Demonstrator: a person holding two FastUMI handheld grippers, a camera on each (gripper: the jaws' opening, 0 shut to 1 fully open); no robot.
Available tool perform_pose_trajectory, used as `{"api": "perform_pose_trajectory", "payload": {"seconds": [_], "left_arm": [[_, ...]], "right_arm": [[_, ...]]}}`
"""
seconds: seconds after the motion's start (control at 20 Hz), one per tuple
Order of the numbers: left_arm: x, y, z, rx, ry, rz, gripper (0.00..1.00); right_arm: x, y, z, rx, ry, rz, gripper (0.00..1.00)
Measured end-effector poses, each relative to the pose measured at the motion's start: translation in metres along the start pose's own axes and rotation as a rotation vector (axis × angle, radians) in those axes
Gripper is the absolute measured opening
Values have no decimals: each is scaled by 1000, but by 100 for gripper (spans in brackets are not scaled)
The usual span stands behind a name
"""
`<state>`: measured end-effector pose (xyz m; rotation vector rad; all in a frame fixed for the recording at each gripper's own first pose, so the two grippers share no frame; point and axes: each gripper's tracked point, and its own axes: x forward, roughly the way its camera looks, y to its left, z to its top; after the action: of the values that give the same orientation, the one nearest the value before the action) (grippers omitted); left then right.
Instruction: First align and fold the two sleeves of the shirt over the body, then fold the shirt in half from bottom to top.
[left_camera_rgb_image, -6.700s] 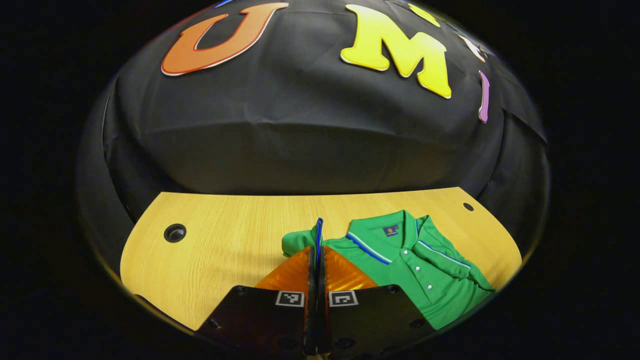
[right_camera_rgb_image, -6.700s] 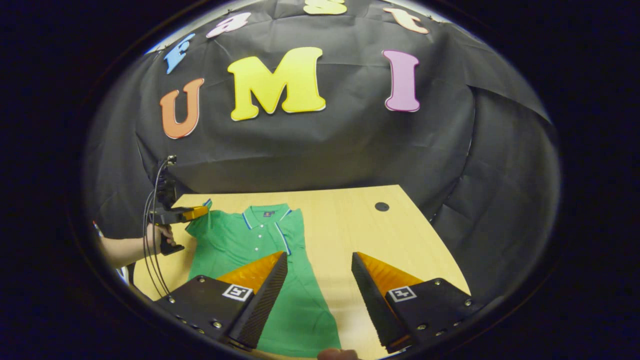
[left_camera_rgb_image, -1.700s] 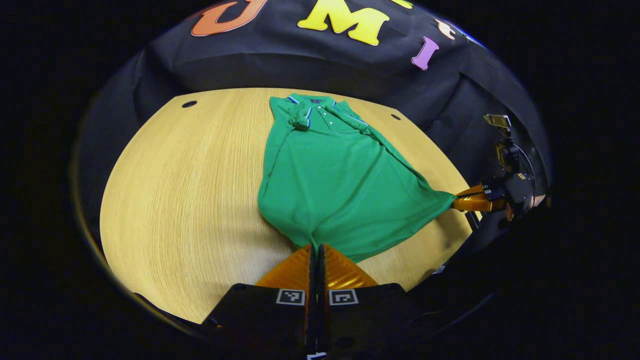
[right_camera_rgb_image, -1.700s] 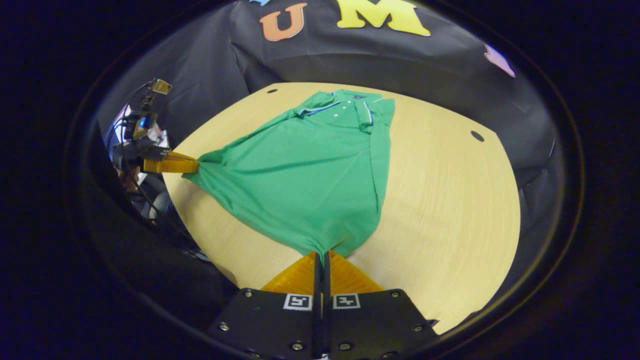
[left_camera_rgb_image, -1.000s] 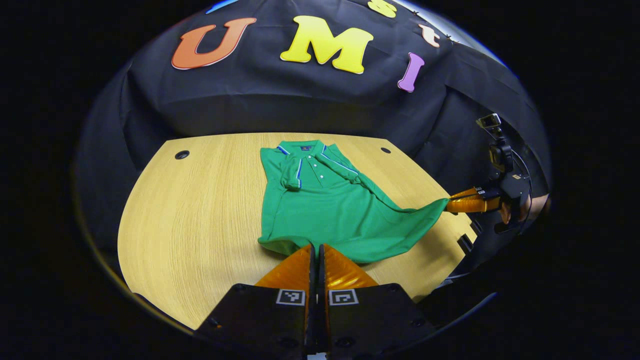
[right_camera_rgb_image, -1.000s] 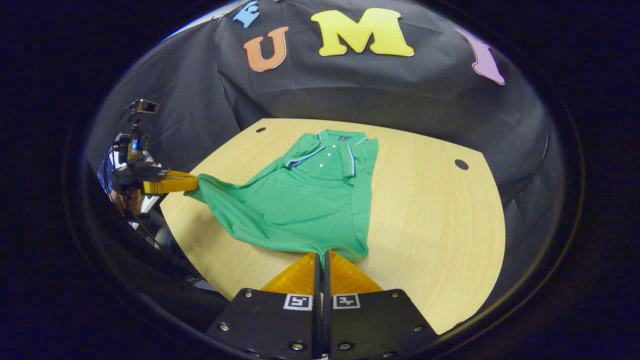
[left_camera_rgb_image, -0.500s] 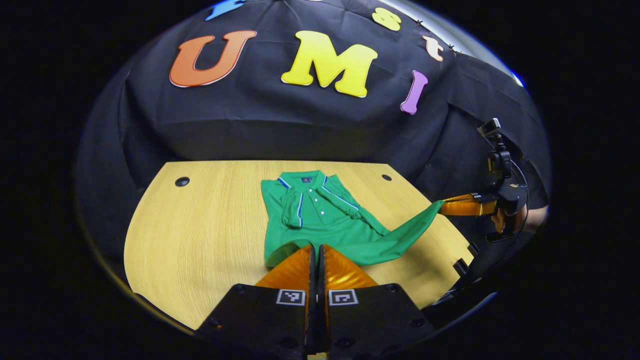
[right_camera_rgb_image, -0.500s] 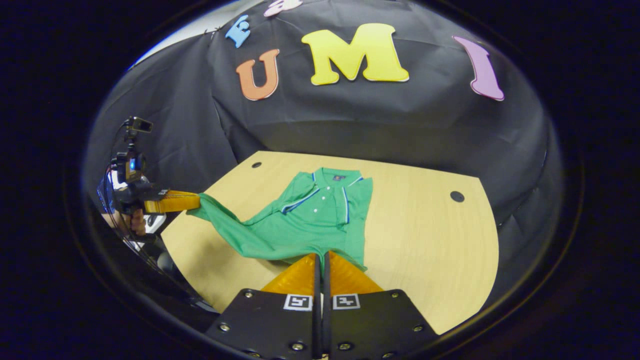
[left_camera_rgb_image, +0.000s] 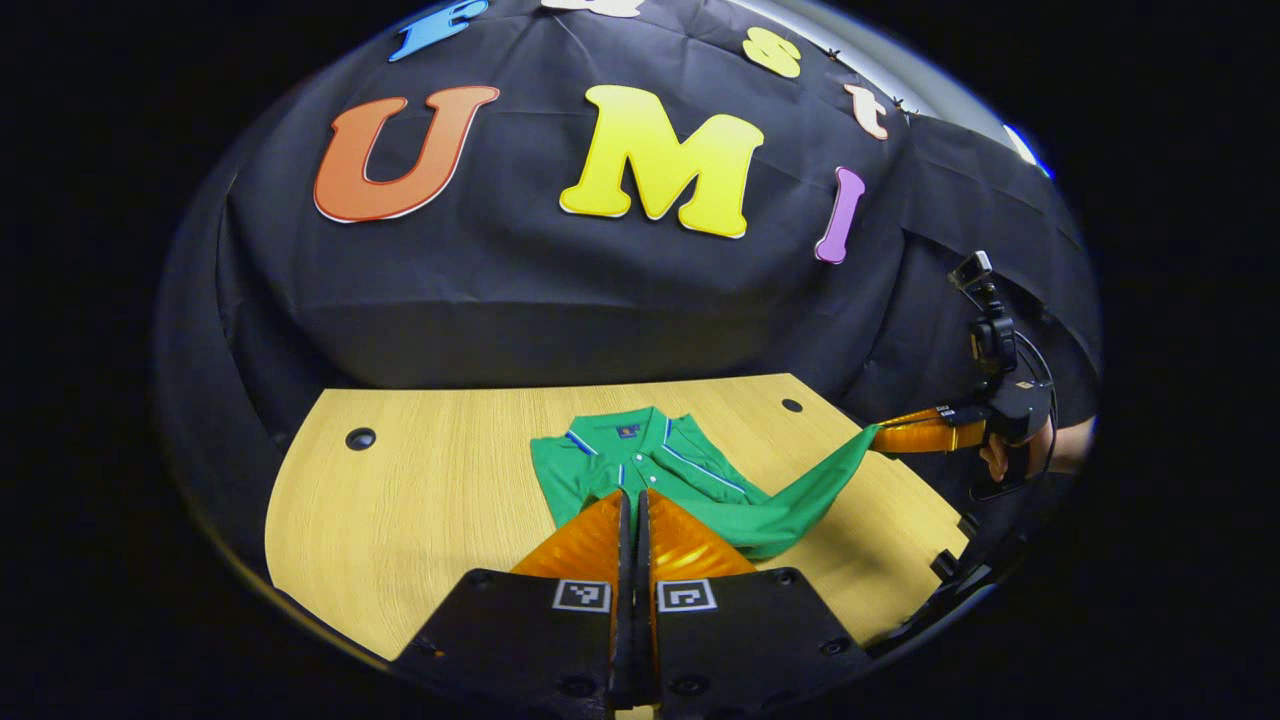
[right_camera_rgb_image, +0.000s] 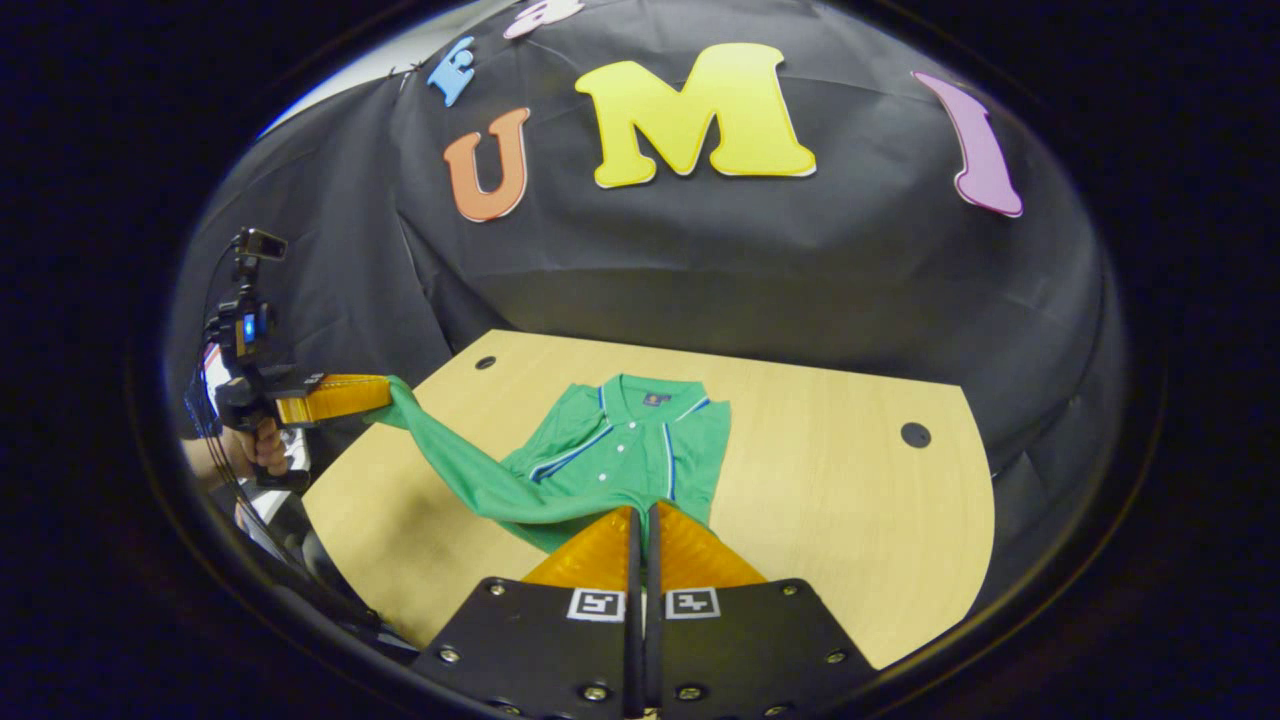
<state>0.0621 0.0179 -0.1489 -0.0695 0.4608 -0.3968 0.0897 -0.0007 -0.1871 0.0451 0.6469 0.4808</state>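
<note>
Green knit polo shirt (right_camera_rgb_image: 640, 450): collar toward wall, hem lifted. Left gripper (left_camera_rgb_image: 633, 497) and right gripper (right_camera_rgb_image: 645, 512) each clench a hem corner over the wood-grain table (right_camera_rgb_image: 850, 520).

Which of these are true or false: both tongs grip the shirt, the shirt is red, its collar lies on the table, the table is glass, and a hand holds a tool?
1. Both tongs grip the shirt. True: the left tongs and right tongs are each shut on the hem.
2. The shirt is red. False: it is green with blue and white trim.
3. The collar end lies on the table. True, while the hem is lifted.
4. The table is glass. False: it is light wood.
5. A hand holds a tool. True: it grips the handle of the right tongs.
</note>
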Motion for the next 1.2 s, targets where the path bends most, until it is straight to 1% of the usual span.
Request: {"api": "perform_pose_trajectory", "payload": {"seconds": [0.25, 0.4, 0.65, 0.75, 0.9, 1.05, 1.1, 1.2], "left_arm": [[29, 11, 33, 7, -47, 19, 3], [45, 23, 45, 15, -56, 42, 3], [78, 46, 59, -11, -69, 69, 3], [97, 58, 57, -16, -64, 83, 3], [125, 72, 53, -5, -50, 98, 3], [151, 86, 45, 6, -48, 110, 3], [160, 93, 39, 7, -41, 122, 3], [177, 110, 24, 10, -13, 168, 3]], "right_arm": [[28, -6, 29, 7, -22, -5, 1], [44, -13, 54, 17, -48, -15, 1], [77, -33, 86, -6, -78, -39, 1], [97, -42, 92, -16, -76, -46, 0], [131, -67, 91, -14, -59, -71, 0], [162, -82, 84, 17, -38, -96, 0], [171, -87, 80, 25, -33, -104, 0], [186, -92, 77, 42, -23, -119, 1]]}}
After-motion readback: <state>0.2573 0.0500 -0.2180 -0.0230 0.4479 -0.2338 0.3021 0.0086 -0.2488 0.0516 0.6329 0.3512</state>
